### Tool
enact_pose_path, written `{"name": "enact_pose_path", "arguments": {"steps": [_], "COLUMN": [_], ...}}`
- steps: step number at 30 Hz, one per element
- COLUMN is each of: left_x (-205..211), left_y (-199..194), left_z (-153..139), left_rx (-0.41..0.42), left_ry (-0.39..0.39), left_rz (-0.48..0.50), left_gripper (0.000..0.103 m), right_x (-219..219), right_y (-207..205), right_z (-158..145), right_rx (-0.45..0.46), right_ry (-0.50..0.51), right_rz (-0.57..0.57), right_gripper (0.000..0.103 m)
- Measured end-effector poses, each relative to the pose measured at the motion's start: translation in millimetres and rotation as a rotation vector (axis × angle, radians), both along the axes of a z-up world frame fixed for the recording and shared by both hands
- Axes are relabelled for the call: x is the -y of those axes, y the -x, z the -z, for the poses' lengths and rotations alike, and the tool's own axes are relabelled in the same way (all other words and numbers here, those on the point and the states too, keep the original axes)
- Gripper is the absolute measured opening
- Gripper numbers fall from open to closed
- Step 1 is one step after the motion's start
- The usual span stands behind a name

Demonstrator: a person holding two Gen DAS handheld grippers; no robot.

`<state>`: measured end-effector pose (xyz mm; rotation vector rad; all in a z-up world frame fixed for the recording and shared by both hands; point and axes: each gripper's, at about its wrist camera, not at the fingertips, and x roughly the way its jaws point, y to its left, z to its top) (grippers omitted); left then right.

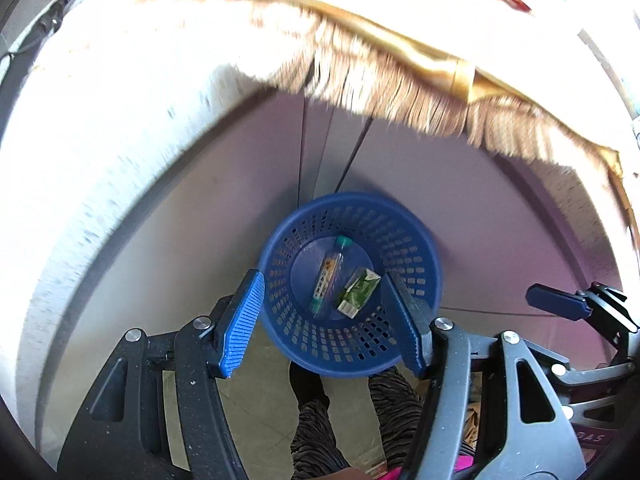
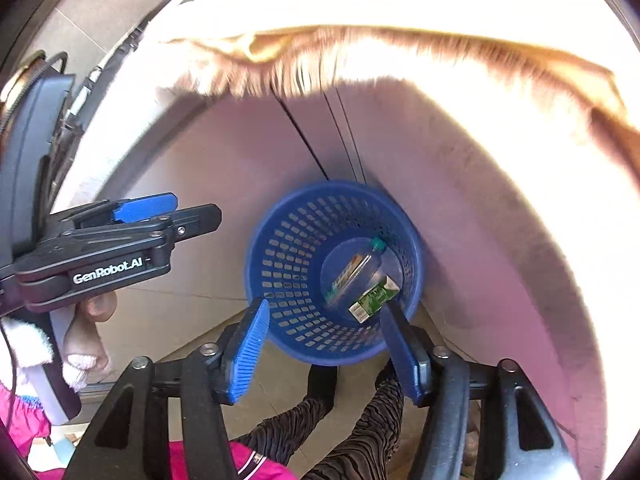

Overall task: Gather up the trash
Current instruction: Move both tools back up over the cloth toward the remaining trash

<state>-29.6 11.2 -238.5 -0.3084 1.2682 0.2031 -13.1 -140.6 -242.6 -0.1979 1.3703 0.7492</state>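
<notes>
My left hand-held gripper (image 1: 326, 322) hangs open and empty, as does my right hand-held gripper (image 2: 326, 346). Below on the floor, the basket (image 1: 280, 312) holds a bottle (image 1: 330, 276) and carton (image 1: 357, 291): both likely light, crushable; I'd grip mid-body.

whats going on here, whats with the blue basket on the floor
A person is collecting trash with a handheld gripper in each hand. Both the left gripper and the right gripper hang above a blue perforated basket on the floor beside a fringed cloth, jaws open and holding nothing. A clear plastic bottle with a teal cap and a green carton already lie in the basket's bottom.
</notes>
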Motion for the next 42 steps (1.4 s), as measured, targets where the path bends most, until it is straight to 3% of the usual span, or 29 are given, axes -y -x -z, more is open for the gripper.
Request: {"name": "enact_pose_path", "arguments": {"steps": [6,11,14,22,27,30,42], "left_x": [-7.4,-17.6,-24.6,-33.8,-47.1,-53.2,-80.7], "left_y": [-3.3,-11.1,-19.5,-53.3,-79.2,-92.4,-165.2], "left_z": [-29.9,-58.4,-75.6,-116.6,-120.3,-121.0,-100.6], "left_rx": [0.058,0.126,0.172,0.243,0.251,0.247,0.169], "left_ry": [-0.015,-0.009,-0.015,-0.039,-0.033,-0.027,-0.028], "left_rz": [0.002,-0.015,-0.023,-0.040,-0.049,-0.054,-0.075], "left_gripper": [0.063,0.066,0.074,0.074,0.075,0.081,0.082], "right_x": [14.7,26.3,36.1,57.7,69.1,72.8,69.0], "right_y": [-8.1,-16.7,-24.1,-63.6,-99.8,-124.1,-205.8], "right_z": [-38.0,-67.6,-86.8,-133.7,-148.2,-151.3,-137.7], "right_rx": [0.030,0.072,0.098,0.206,0.258,0.272,0.274], "right_ry": [-0.057,-0.087,-0.116,-0.144,-0.125,-0.117,-0.026], "right_rz": [0.002,0.002,0.007,0.026,0.049,0.056,-0.007], "right_gripper": [0.077,0.077,0.077,0.077,0.078,0.078,0.078]}}
